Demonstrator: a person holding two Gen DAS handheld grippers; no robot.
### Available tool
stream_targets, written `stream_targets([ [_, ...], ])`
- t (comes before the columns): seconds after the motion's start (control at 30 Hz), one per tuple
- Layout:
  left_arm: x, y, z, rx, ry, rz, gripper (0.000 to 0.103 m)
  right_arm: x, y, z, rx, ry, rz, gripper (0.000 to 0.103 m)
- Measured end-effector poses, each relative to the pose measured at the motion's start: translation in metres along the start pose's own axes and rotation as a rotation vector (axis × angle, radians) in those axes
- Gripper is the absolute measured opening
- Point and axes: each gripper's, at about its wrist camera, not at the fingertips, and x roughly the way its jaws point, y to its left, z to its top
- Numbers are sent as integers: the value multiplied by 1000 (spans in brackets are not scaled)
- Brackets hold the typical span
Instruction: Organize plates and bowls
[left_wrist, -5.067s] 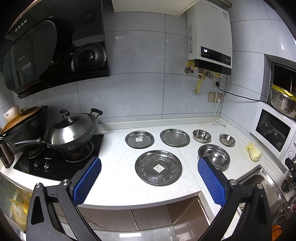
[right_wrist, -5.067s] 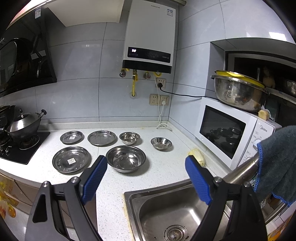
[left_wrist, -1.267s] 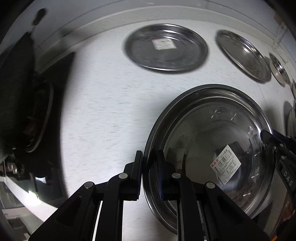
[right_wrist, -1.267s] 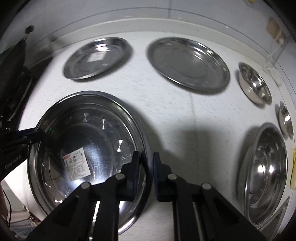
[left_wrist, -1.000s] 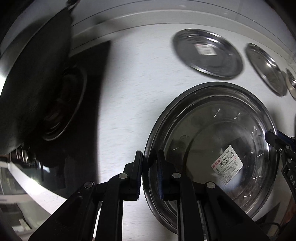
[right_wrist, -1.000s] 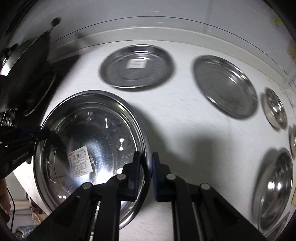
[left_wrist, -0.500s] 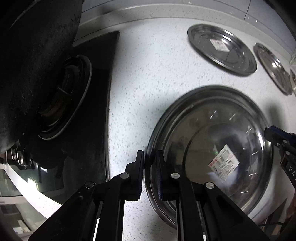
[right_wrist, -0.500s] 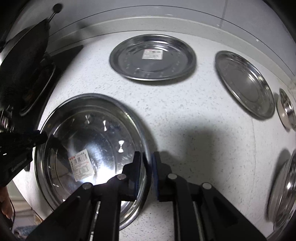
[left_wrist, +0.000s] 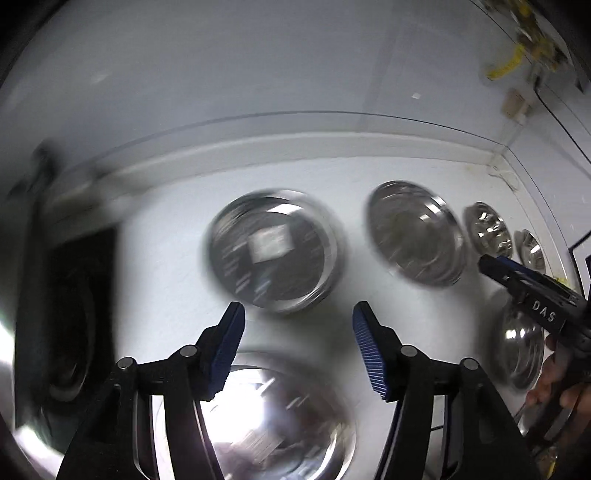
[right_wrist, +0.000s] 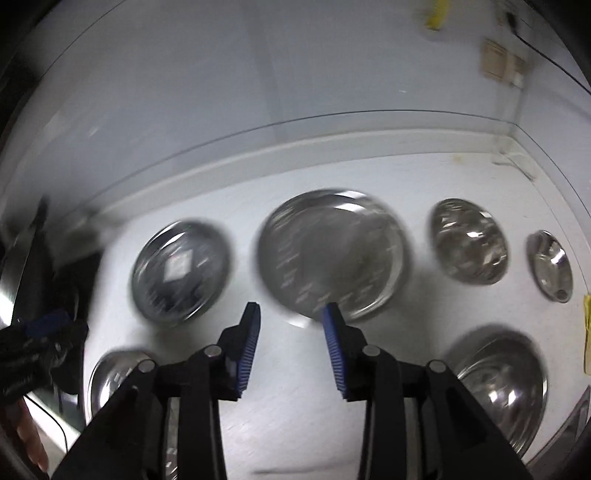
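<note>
Only writing I can actually read is "DAS" in white letters on the side of the right gripper (left_wrist: 532, 295), where it pokes into the left wrist view from the right edge. The large plate (left_wrist: 258, 424) has a sticker on it and so does the labelled plate (left_wrist: 271, 254), but both are smeared by blur, so no text comes through. Taking the large plate as the landmark: it lies flat on the white counter (left_wrist: 166, 266) at the near edge, right under the left gripper (left_wrist: 297, 347), whose jaws are opening with nothing between them, so it's let go. Same for the right gripper in its own view (right_wrist: 291, 347), jaws opening over bare counter, nothing pinched. Just beyond the large plate is the labelled plate, and to its right the plain plate (right_wrist: 332, 254), then two small bowls (right_wrist: 469, 245) further right along the back row. The big bowl (right_wrist: 502, 384) sits to the right of the large plate, near the counter's front edge. Left of the large plate is the dark stove (left_wrist: 74, 314), close by. The raised backsplash ledge (left_wrist: 258, 144) runs behind the back row with a strip of bare counter in front, and there are white gaps between all the dishes.
</note>
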Motion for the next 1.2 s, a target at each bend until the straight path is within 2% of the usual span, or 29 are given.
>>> stream_targets([
  [0.1,34,-44,43,49,20,-7,56,16,-28,11,51,19,-21,41],
  [0.2,65,-68,74,40,45,-12,56,43,-48,15,101,51,-28,41],
  [0.37,112,-97,106,77,81,57,56,77,-71,19,169,114,-10,41],
  [0.67,181,-115,121,87,171,116,56,116,-89,22,247,185,-23,41],
  [0.8,198,-118,121,96,190,130,56,130,-92,23,279,208,-29,41],
  [1.0,217,-119,122,105,209,135,56,135,-83,31,253,203,-61,41],
  [1.03,223,-118,122,109,225,130,47,136,-80,32,236,204,-65,39],
  [1.07,227,-119,121,116,241,136,30,138,-78,32,212,207,-83,26],
  [1.1,232,-119,121,136,237,195,22,139,-77,33,192,205,-119,19],
  [1.13,233,-119,120,154,214,210,19,139,-77,33,182,196,-131,13],
  [1.2,233,-117,121,155,215,200,16,139,-81,33,197,194,-107,12],
])
